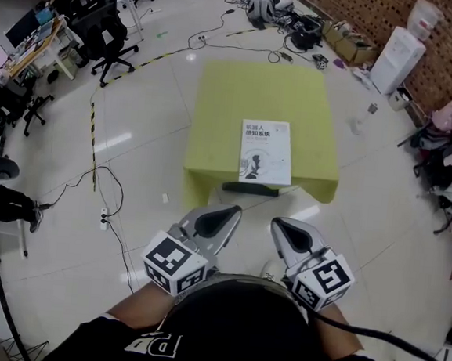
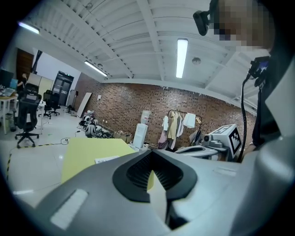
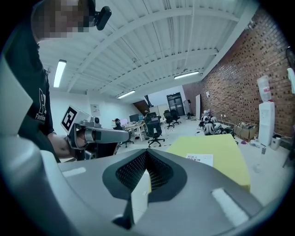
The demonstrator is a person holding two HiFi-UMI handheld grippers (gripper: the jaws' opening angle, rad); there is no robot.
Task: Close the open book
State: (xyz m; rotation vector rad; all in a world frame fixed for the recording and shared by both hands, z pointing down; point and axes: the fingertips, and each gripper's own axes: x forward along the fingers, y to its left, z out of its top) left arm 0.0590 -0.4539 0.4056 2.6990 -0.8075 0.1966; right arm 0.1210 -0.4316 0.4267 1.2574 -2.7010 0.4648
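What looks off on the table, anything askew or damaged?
The book already lies closed, cover up, near the front edge of the yellow-green table, though the task is to close it. Nothing looks spilled or damaged.

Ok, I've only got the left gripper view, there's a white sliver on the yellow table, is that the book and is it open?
Observer: That's the book; the head view shows it lying flat, closed, cover up.
Operator: Where on the table?
Observer: Near the front edge of the yellow table, right of centre.
Operator: How close is the right hand-held gripper?
Observer: The right hand-held gripper is by the person's body, with bare floor between it and the table.
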